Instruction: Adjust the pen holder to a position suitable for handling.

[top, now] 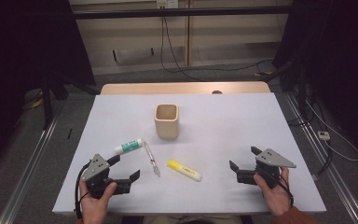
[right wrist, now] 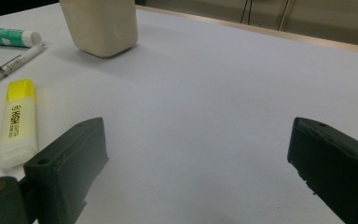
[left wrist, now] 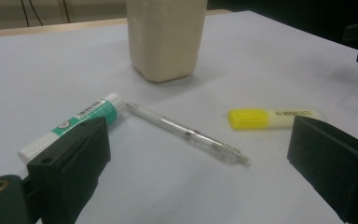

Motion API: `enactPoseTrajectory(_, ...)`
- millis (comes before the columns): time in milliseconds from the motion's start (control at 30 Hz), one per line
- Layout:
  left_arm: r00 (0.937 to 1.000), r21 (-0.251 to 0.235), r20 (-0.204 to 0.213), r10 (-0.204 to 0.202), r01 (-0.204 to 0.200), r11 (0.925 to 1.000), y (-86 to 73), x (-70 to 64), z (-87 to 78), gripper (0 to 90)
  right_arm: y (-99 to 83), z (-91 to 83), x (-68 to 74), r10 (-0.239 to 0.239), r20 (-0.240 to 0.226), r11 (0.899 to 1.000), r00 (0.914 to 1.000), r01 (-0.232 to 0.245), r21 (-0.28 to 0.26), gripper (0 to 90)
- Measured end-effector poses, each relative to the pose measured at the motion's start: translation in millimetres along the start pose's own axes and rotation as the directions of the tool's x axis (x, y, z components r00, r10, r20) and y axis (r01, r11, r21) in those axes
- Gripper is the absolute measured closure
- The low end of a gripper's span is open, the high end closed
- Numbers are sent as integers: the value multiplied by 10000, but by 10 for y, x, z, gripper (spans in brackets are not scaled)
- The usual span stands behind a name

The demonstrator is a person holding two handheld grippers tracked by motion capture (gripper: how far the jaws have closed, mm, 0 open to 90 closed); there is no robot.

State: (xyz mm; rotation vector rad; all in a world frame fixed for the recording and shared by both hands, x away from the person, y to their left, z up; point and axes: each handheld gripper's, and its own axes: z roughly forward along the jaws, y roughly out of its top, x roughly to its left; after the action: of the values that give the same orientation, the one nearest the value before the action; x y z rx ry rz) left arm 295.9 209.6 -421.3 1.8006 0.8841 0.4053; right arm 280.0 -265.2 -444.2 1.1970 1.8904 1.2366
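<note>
Now both grippers rest low at the near edge of the white table [top: 261,116], each held in a hand; the left gripper [top: 123,167] sits at the near left with its jaws spread wide and holding nothing, and the right gripper [top: 244,157] sits at the near right, likewise wide and empty. Between them, nearer the left one, lie three writing things: a white tube with a green label [top: 128,146] lies just beside the left gripper's far jaw; a clear pen [top: 151,159] lies to the right of the tube, its far end close to the tube's cap; a yellow highlighter [top: 184,170] lies farther right, apart from the pen. In the left gripper view the pen [left wrist: 186,133] runs across the gap between the two black jaws (it touches neither), with the tube [left wrist: 74,123] partly behind the left jaw and the highlighter [left wrist: 272,118] near the right jaw. A beige cup [top: 167,121] stands upright farther off, at the table's middle, well apart from both grippers.
</note>
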Motion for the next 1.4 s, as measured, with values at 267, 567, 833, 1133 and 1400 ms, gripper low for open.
enactPoseTrajectory(267, 10000, 38, -38, 47, -47, 10000, -4, 12, -39, 82, -3, 5, 11, 126, -64, 9998, 9999, -125, 138, 45)
enactPoseTrajectory(567, 10000, -23, -38, 64, -64, 10000, -1, 23, -68, 82, 51, 80, 67, 74, -110, 9985, 9999, -67, 551, 66)
enactPoseTrajectory(833, 9999, -20, -68, 139, -139, 9999, 11, 20, -51, 81, 175, 203, 53, 62, -700, 9936, 9975, 18, 1129, 60)
enactPoseTrajectory(1133, 9999, 159, 34, 105, -106, 9998, -3, 8, -32, 81, 412, 375, 193, -535, -707, 9853, 9961, 641, 1582, 40)
enactPoseTrajectory(1400, 10000, 174, 3, 83, -83, 9998, -4, 18, -27, 82, 688, 616, 226, -600, -1071, 9827, 9924, 775, 1680, 43)
